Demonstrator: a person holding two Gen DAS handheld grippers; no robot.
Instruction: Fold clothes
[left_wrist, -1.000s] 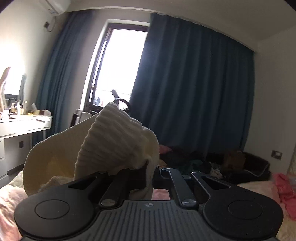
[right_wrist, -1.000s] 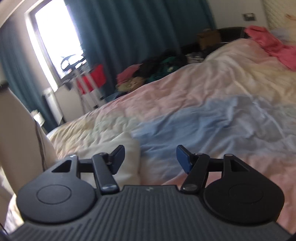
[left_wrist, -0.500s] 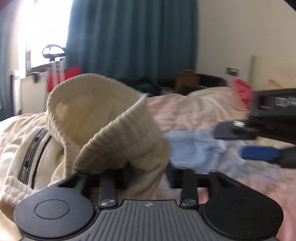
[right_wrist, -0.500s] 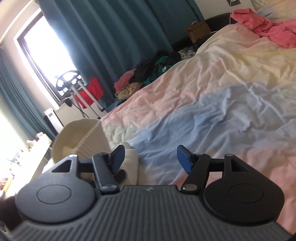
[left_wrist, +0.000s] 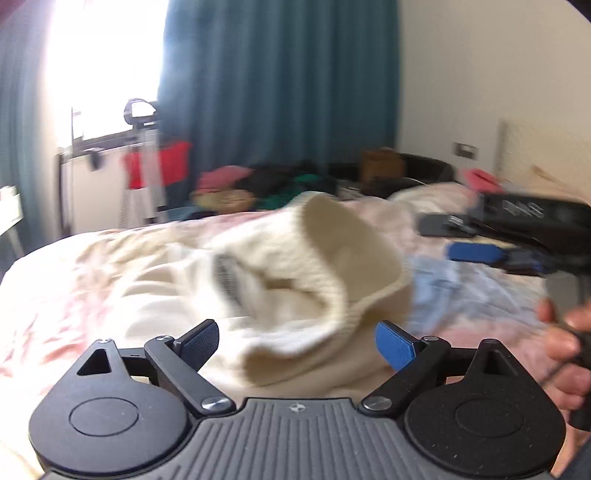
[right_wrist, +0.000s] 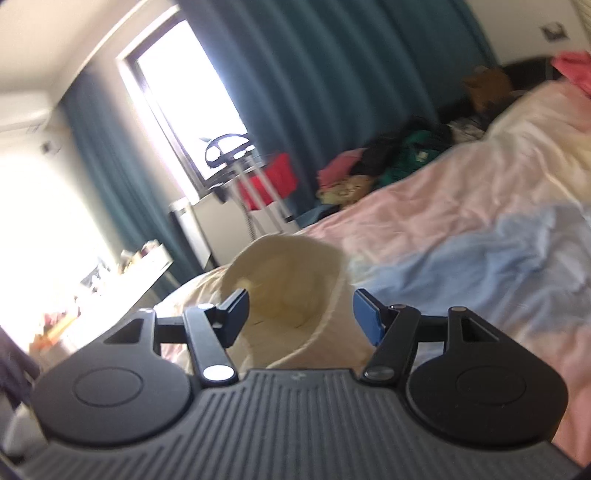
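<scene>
My left claw (left_wrist: 297, 343) tips down a little. Its jaws have just swung wide and let go of the cream sweater (left_wrist: 314, 280), which lies on the bed (left_wrist: 92, 288). My right claw (right_wrist: 299, 314) is spread too, maybe just above the sweater's ribbed cuff.

left gripper (left_wrist: 297, 341): black frame, two round discs on teardrop side plates, grey ribbed centre plate with a small crosshair mark. silver screws at the linkage pivots. left pad looks dark navy and ribbed, right pad bright blue.
right gripper (right_wrist: 301, 310): same build, black linkage arms, silver pivot screws, blue pads, ribbed grey deck. seen side-on from the left wrist view: black body with blurred white lettering.
right hand (left_wrist: 565, 354): bare, no sleeve visible, thin dark cord across the fingers.
</scene>
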